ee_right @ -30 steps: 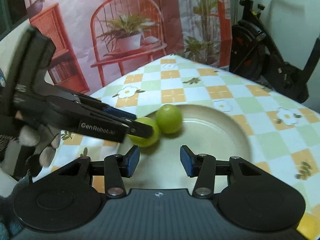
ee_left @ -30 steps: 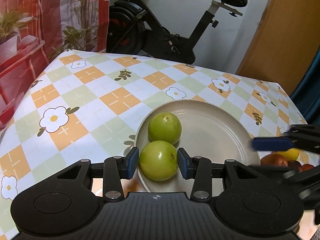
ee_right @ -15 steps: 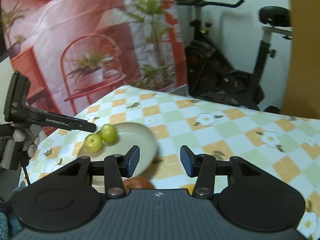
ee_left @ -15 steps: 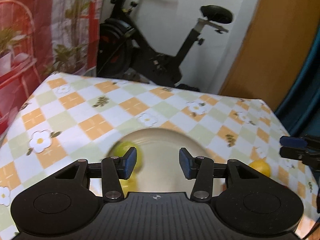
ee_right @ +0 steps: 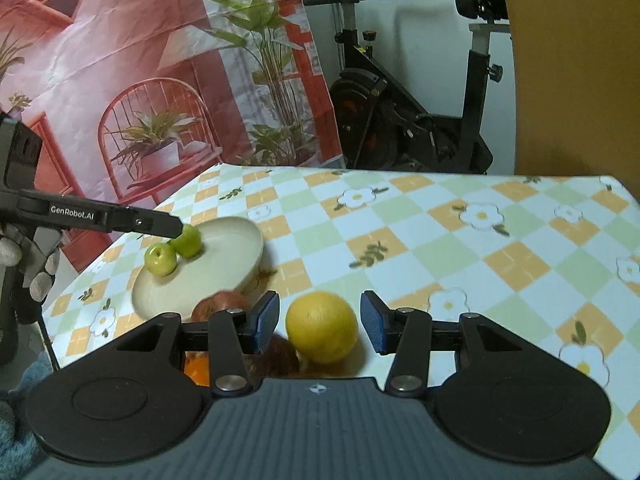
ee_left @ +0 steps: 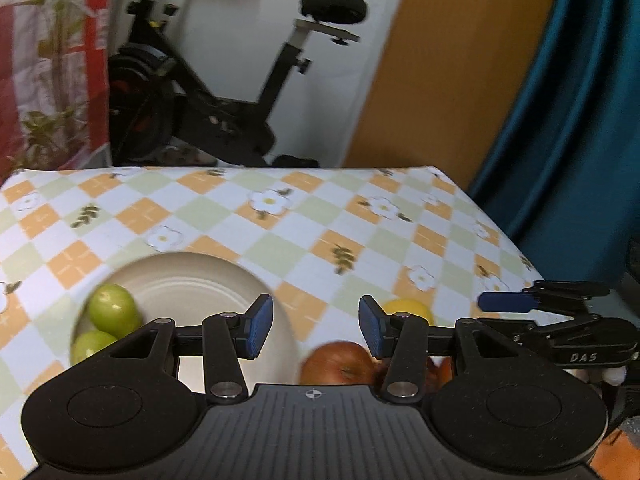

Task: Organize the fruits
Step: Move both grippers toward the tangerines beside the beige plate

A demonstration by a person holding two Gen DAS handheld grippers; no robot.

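The left tongs (ee_left: 316, 326) are wide apart and hold nothing. The right tongs (ee_right: 319, 322) are wide apart too, and a yellow fruit (ee_right: 322, 326) sits right in the gap between them. The pads do not touch it yet.

To the left of the right tongs there is a plate (ee_right: 224, 276) on the checked tablecloth (ee_right: 440, 240). Two green apples (ee_right: 173, 250) lie on the far side of the plate, touching each other. A red apple (ee_right: 220, 304) sits just by the left pad of the right tongs, close to the plate's near edge. More small fruit hides under the tongs, and I cannot tell what kind it is.

From the left tongs, the green apples are off to the left, and the red apple is low down, just under the right pad.

It looks like the step now is picking up the yellow fruit to put it on the plate with the others. Next, the right tongs should go a little lower, close gently on the middle of the fruit, lift it, and carry it left to a bare spot on the plate. Round fruit can roll, so the squeeze should be even.
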